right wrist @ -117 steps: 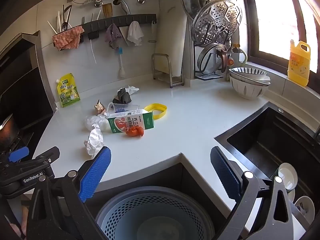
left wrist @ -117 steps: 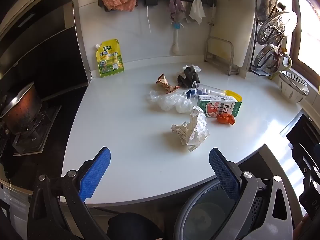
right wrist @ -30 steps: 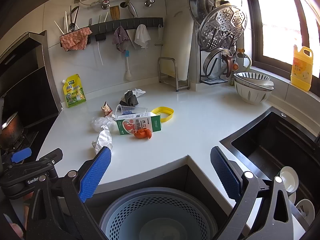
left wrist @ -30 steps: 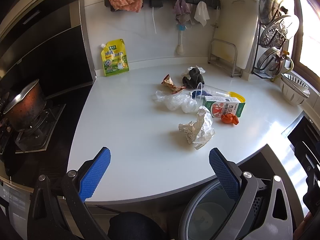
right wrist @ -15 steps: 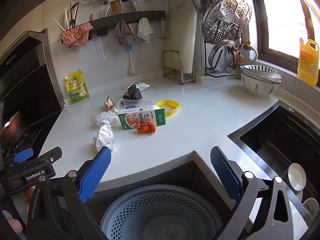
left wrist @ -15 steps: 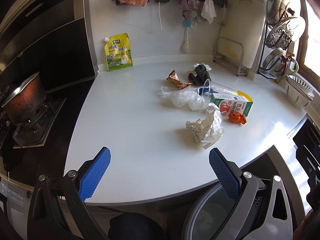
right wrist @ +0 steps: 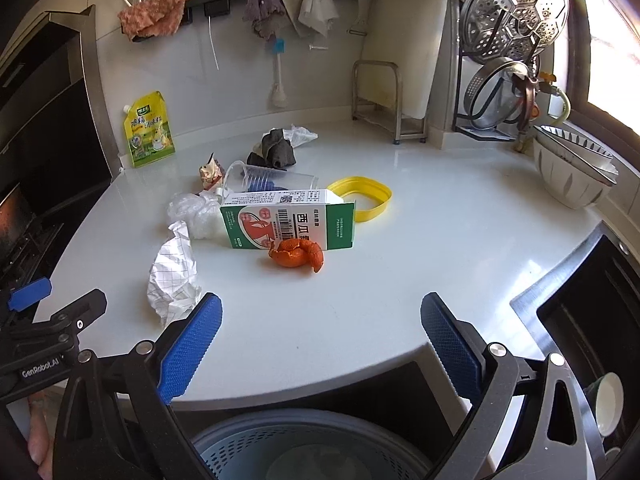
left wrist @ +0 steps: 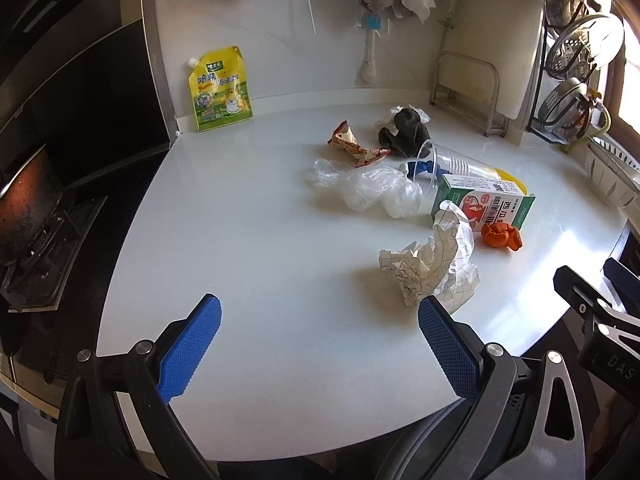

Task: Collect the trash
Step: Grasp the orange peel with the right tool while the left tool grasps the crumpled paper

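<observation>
Both our tongs are spread wide and empty: left tongs (left wrist: 320, 344), right tongs (right wrist: 320, 344), held low at the near edge of the surface (left wrist: 260, 280) so either can reach in. Closest to the left tongs is the crumpled checked paper (left wrist: 432, 268), just beyond its right pad; likely first pick. Behind it lie the green carton (right wrist: 288, 220) on its side with orange peel (right wrist: 298, 256) touching its front, plastic wrap (left wrist: 368, 192), clear cup (left wrist: 448, 164), wrapper (left wrist: 354, 146) and yellow ring (right wrist: 366, 196), all clustered mid-surface. The bin (right wrist: 304, 448) sits below the right tongs, under the surface edge, handy for drops.
</observation>
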A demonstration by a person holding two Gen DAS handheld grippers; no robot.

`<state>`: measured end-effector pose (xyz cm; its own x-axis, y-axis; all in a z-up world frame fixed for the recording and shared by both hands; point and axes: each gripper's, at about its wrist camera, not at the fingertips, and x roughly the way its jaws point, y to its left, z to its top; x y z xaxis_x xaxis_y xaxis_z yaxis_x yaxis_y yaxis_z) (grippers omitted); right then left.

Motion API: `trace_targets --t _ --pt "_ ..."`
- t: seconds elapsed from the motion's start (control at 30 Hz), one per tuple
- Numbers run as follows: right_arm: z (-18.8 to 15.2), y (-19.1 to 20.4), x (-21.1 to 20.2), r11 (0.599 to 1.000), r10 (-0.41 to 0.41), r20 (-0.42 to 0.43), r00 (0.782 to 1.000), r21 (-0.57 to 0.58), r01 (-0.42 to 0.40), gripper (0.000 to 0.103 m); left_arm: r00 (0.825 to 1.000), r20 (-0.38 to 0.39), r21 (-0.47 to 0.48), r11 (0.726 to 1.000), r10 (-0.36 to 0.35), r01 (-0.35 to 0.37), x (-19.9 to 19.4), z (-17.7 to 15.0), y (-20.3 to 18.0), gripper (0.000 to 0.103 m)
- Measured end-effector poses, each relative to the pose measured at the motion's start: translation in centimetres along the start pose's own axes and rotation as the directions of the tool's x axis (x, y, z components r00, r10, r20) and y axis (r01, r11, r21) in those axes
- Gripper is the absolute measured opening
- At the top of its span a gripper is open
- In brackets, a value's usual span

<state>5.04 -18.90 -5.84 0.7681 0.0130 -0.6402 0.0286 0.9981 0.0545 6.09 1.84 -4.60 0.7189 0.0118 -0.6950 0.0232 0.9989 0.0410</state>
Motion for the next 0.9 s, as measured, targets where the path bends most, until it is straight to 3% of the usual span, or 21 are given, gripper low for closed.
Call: trace_targets --t 0.47,0.9 --pt "2.8 0.7 8.0 0.999 -0.005 -0.114 0.993 -0.035 0.001 0.095 0.999 -0.042 -0.018 0.999 -0.031 0.03 3.4 0.5 -0.3 0.097" --pt "3.0 0.9 9.5 0.999 -0.014 -0.11 0.994 -0.047 0.009 0.094 0.998 -0.054 -0.004 0.999 -0.043 0.043 4.3 0.6 -0.8 0.097"
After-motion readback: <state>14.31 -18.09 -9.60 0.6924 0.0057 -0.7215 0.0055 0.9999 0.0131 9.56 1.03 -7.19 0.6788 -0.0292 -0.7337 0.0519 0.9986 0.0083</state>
